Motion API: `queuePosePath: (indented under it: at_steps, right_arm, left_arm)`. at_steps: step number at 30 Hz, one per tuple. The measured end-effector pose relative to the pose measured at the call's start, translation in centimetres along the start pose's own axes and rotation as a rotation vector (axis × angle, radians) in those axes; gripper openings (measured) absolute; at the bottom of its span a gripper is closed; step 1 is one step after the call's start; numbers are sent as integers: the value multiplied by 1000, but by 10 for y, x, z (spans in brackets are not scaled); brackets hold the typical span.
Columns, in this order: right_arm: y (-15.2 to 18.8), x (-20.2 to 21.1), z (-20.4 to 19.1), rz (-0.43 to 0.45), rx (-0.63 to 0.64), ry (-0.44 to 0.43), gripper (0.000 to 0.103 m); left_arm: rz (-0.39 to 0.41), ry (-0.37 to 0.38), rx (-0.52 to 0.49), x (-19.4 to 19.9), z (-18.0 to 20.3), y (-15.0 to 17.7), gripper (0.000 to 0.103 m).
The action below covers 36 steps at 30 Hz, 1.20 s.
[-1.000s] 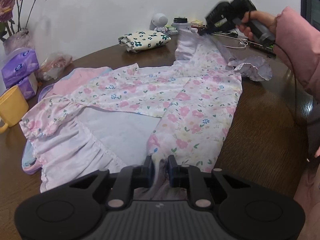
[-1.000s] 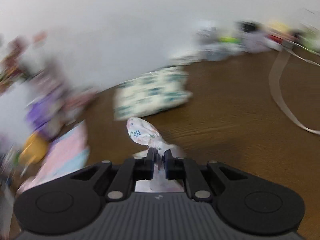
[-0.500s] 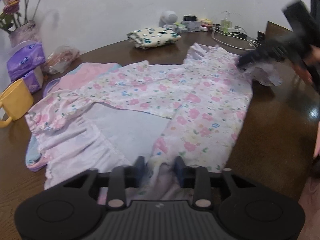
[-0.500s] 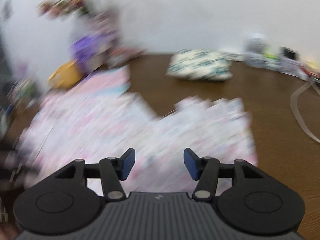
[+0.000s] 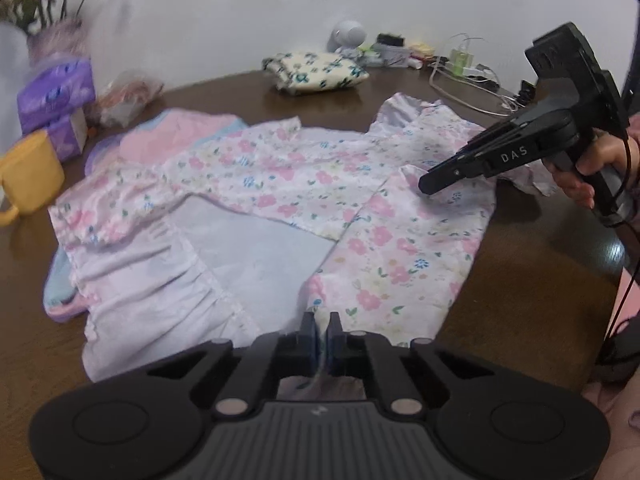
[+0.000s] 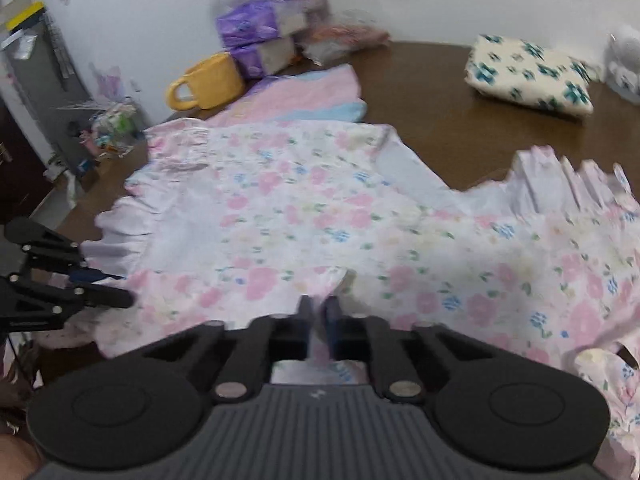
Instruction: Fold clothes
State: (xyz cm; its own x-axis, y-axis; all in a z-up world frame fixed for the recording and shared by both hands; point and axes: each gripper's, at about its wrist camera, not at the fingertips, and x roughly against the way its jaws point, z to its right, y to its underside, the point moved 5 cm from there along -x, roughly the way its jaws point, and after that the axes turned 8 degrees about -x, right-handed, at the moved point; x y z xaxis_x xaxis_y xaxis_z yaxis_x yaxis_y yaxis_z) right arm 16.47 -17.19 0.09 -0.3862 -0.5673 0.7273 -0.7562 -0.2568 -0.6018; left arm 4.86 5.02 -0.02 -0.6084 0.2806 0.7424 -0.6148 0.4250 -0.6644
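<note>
A pink floral dress lies spread on the brown table, one side folded over so its pale lining shows. It also fills the right wrist view. My left gripper is shut on the dress's near hem. My right gripper is shut on the dress's folded edge at the right side; it shows in the left wrist view too. The left gripper shows at the left of the right wrist view.
A folded cream floral cloth lies at the back. A pink and blue garment lies under the dress. A yellow mug, purple tissue packs, a vase and cables stand around the table's edge.
Both grippers let go of the dress, opened, and have shut on it again. The right gripper came down from the far collar to the dress's right edge.
</note>
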Motion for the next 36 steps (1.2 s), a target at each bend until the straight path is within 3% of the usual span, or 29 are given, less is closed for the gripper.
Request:
queuePosePath:
  at_steps: [3,7,11,13,14,16,17,20,22,26,27,30,36]
  right_arm:
    - [10,28,-13,45,34,-35,2]
    - [37,80,-15,83,70,-88,2]
    - [71,104,-13,55,88,-40,3]
    - [76,106,-9,70,55,-12,10]
    - [75,107,-6,85,29,-1,14]
    - [67,104,-2,114,6,24,34]
    - [60,99,-2,125,-2,37,38]
    - [41,76,-8,116,18,49,42]
    - [25,57,-13,98,40,57,53]
    - [-4,15,-15,24,42,58,54]
    - [-6,8,-17,0,54,44,51]
    - [-1,-2,-26,-71,89,-22,4]
    - [24,56,-29,43,107,-79,1]
  left_arm:
    - [59,-6,-30,20,7,0,3]
    - [144,97,-128,51,30,2,3]
    - [170,192,-247,61,63,4,3]
    - [161,219,-291,58,77,4,3]
    - [157,233,-313,56,83,4,3]
    - [135,244,-325,50,89,6,3]
    - [124,249,-331,47,92,7,3]
    - [110,251,-318,45,90,13,4]
    - [108,249,-301,45,86,17,4]
    - [101,239,-275,46,77,26,4]
    - [98,237,-271,46,76,28,4]
    - [89,228,-261,47,71,34,4]
    - [84,233,-257,44,65,35,7]
